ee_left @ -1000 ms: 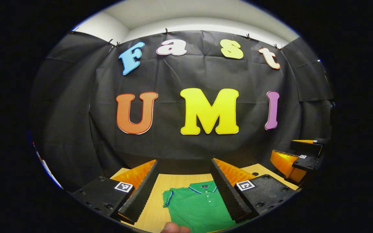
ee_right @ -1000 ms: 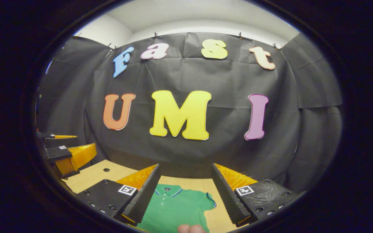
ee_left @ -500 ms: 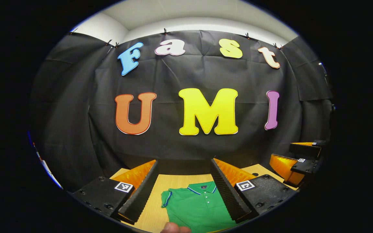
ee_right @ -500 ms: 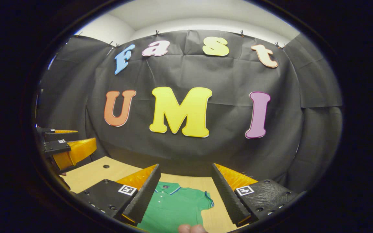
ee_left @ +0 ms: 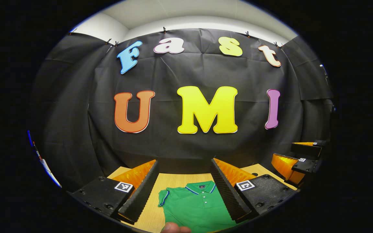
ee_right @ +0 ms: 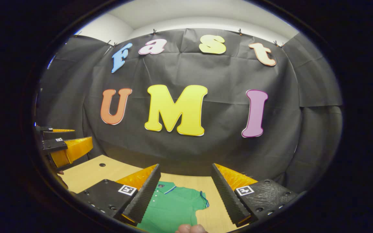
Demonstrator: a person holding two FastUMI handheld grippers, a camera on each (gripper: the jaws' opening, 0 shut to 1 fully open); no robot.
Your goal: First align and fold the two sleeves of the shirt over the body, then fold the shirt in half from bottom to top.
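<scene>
So the green polo shirt (ee_left: pixel 196 207) is lying flat on the wooden table (ee_left: pixel 173 178), front up, collar toward the black cloth wall (ee_left: pixel 189 74). It's got blue trim on the collar and sleeve cuffs, a little button placket, and the short sleeves are spread out to the sides, not folded. The left gripper (ee_left: pixel 184 191) and right gripper (ee_right: pixel 184 192) both hang above the shirt with jaws wide apart, holding nothing.
</scene>
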